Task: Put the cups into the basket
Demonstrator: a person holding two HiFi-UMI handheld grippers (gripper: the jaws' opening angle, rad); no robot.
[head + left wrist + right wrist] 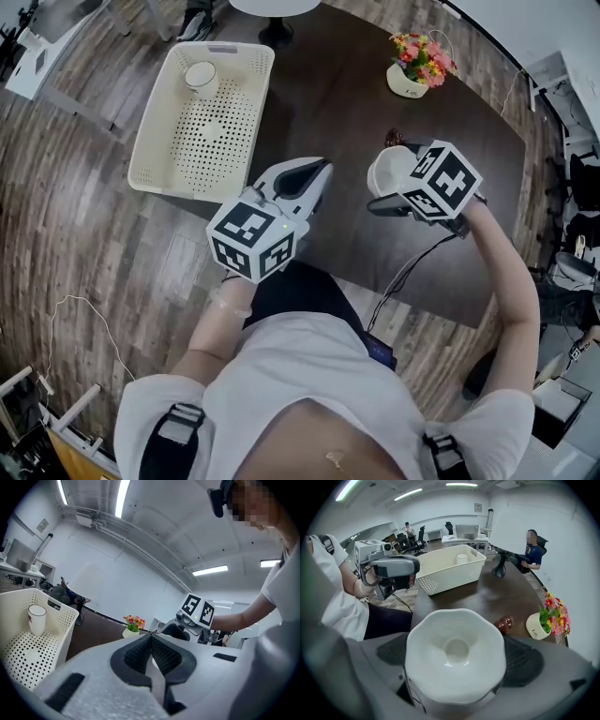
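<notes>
This is an open office: black swivel chairs [449, 527] and white desks [454, 538] stand at the back, and long ceiling strip lights [123, 496] shine above a large dark brown wooden table [328, 103].

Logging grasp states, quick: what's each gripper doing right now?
Left gripper: closed, holding nothing.
Right gripper: closed on the white cup.
</notes>
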